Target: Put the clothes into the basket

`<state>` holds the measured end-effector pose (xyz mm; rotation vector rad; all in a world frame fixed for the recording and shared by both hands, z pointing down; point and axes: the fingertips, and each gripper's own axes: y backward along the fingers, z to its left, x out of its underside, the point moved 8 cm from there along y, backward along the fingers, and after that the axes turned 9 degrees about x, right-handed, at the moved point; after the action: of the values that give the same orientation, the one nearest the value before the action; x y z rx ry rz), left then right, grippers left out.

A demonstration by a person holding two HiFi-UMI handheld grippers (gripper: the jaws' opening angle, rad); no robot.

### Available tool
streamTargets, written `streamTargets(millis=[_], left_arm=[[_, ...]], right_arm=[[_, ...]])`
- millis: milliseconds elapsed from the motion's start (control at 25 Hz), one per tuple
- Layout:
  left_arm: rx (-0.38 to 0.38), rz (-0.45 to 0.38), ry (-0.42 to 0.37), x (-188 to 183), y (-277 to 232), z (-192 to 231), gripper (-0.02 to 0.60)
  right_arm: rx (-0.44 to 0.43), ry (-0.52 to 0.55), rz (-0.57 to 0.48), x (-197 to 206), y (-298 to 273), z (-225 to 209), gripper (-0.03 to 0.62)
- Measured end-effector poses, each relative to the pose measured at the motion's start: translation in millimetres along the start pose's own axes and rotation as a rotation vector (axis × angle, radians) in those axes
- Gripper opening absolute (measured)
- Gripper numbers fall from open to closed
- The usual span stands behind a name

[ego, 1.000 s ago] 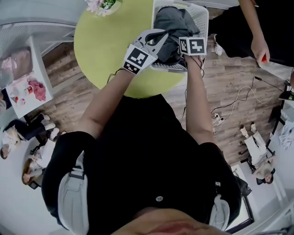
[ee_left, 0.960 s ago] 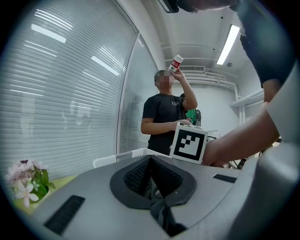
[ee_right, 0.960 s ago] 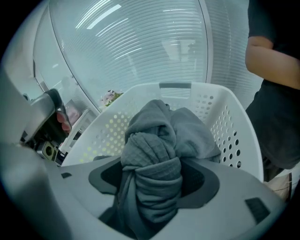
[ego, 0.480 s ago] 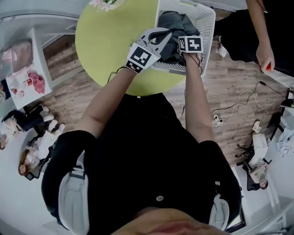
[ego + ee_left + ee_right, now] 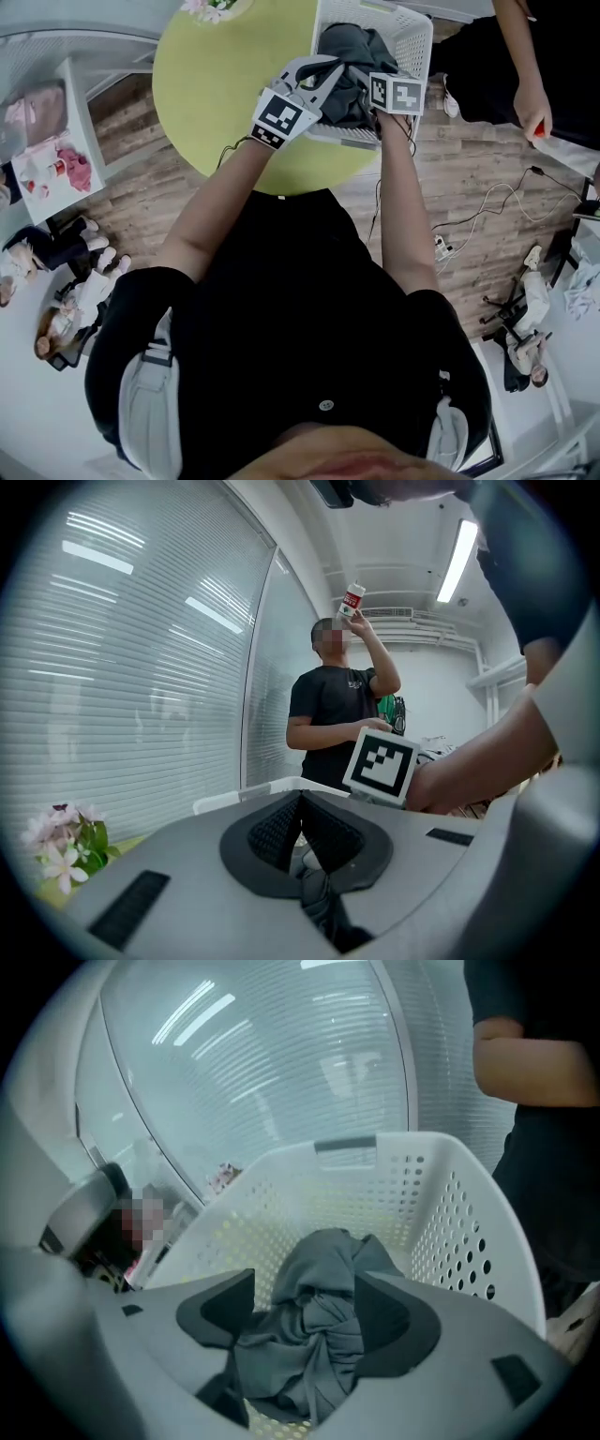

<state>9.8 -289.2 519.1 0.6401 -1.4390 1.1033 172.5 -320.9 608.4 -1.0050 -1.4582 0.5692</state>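
Note:
A grey garment (image 5: 352, 47) lies heaped in the white perforated basket (image 5: 420, 37) on the round green table (image 5: 225, 84). My left gripper (image 5: 330, 67) is at the basket's near left rim, against the garment's edge. In the left gripper view its tips (image 5: 300, 803) meet, and a dark fold of cloth (image 5: 323, 897) fills the gap behind them. My right gripper (image 5: 309, 1312) points down into the basket (image 5: 441, 1204). Its jaws stand wide apart, with the bunched garment (image 5: 319, 1269) between and below them. Its marker cube (image 5: 394, 94) hides those jaws in the head view.
Pink flowers (image 5: 208, 9) stand at the table's far left edge. A person in black (image 5: 525, 84) stands right of the basket, drinking from a bottle (image 5: 352, 597). Cables (image 5: 469, 225) run over the wooden floor at the right. A white shelf (image 5: 47, 169) is at the left.
Both grippers stay at the basket's near rim with the garment. Only the head view has shifted a little.

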Motion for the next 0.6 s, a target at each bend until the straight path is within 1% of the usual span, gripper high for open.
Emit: streamTargets(millis=[80, 200, 400, 600], left_arm=[[-0.009, -0.006, -0.01, -5, 7, -3, 0.009], [-0.027, -0.023, -0.014, -15, 22, -8, 0.009], [-0.041, -0.056, -0.019, -37, 54, -16, 0.009], [-0.037, -0.096, -0.026, -54, 102, -28, 0.01]], right_arm=[[-0.051, -0.026, -0.082, -9, 18, 5, 0.333], [-0.099, -0.016, -0.22, -22, 50, 14, 0.332], [-0.148, 0.055, -0.444, -41, 111, 44, 0.331], [-0.208, 0.132, -0.598, -38, 161, 96, 0.325]])
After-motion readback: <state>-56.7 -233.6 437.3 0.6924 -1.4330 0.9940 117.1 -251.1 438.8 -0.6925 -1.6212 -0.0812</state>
